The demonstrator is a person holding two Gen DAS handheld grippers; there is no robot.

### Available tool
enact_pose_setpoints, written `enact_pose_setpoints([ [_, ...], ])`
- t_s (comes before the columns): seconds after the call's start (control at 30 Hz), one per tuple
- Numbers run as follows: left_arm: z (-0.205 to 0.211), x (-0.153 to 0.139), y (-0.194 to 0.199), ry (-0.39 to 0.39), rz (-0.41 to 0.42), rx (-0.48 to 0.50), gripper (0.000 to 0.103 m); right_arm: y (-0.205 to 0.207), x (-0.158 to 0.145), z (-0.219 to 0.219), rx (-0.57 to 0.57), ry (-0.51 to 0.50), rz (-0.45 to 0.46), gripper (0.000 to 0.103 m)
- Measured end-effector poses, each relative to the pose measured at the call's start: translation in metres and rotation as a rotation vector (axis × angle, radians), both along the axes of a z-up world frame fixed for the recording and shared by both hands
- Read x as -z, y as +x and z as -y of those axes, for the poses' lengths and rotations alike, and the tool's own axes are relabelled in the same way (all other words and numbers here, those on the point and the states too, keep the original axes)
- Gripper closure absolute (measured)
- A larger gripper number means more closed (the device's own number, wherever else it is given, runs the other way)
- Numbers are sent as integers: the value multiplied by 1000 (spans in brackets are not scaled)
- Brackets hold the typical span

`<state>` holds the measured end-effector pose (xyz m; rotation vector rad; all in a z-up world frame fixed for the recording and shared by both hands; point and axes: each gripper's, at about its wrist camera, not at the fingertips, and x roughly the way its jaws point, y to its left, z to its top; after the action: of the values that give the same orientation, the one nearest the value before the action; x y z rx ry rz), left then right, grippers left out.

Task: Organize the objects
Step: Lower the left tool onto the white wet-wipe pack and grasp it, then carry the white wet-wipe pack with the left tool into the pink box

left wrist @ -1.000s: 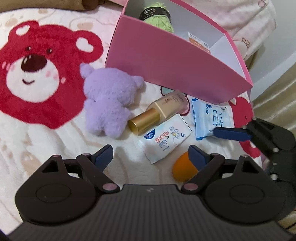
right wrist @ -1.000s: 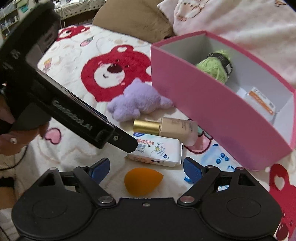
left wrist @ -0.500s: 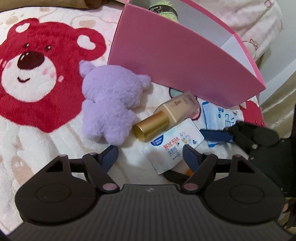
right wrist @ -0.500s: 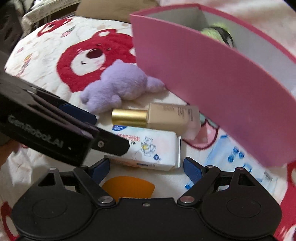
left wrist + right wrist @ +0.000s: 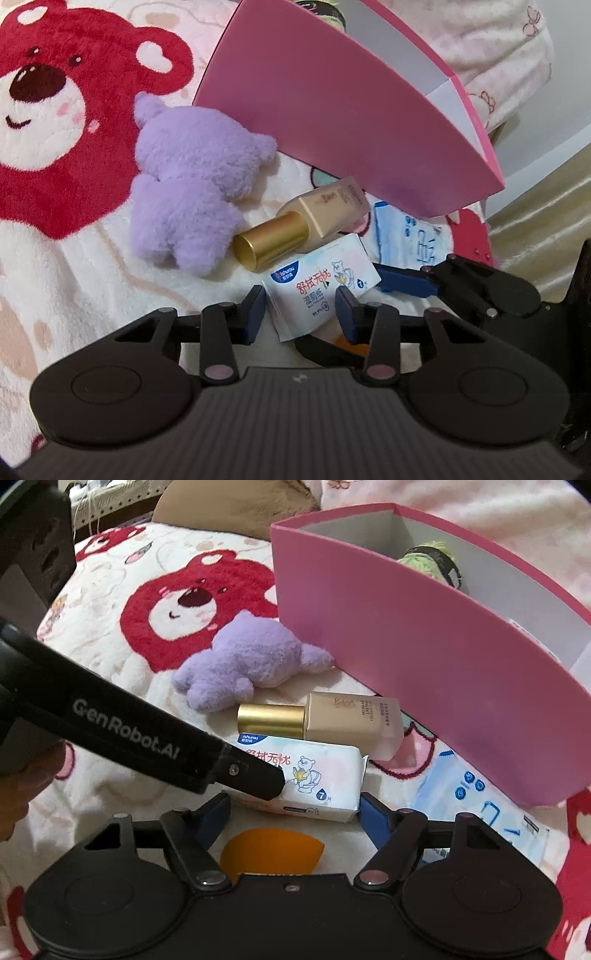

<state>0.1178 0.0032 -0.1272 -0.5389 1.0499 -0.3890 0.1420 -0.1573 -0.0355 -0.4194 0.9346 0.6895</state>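
Left hand-held gripper (image 5: 300,308) has just been narrowing around the wipes pack (image 5: 320,285), contact unclear. Right hand-held gripper (image 5: 294,814) has been closing, still wide, empty, above the orange sponge (image 5: 271,849). Next: firm pinch, lift toward pink box (image 5: 424,672).

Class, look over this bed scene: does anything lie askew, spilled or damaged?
Nothing is spilled or broken. The makeup bottle lies on its side against the wipes packet, and the purple plush toy lies toppled beside the pink box.
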Motion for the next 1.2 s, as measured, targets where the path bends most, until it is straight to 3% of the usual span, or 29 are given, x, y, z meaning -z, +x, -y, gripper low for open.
enact_pose_setpoints([
  [0.47, 1, -59, -20, -17, 99, 88, 63, -34, -60, 11, 55, 42, 74, 22],
  [0.63, 4, -86, -26, -22, 154, 122, 63, -39, -87, 22, 88, 76, 119, 28],
  [0.8, 16, -108, -29, 25, 227, 134, 63, -36, -107, 34, 139, 104, 117, 38],
  [1.03, 26, -142, -20, 49, 249, 150, 63, -32, -134, 52, 191, 156, 123, 50],
  [1.2, 38, -170, 2, 80, 250, 162, 63, -20, -163, 57, 188, 150, 170, 51],
])
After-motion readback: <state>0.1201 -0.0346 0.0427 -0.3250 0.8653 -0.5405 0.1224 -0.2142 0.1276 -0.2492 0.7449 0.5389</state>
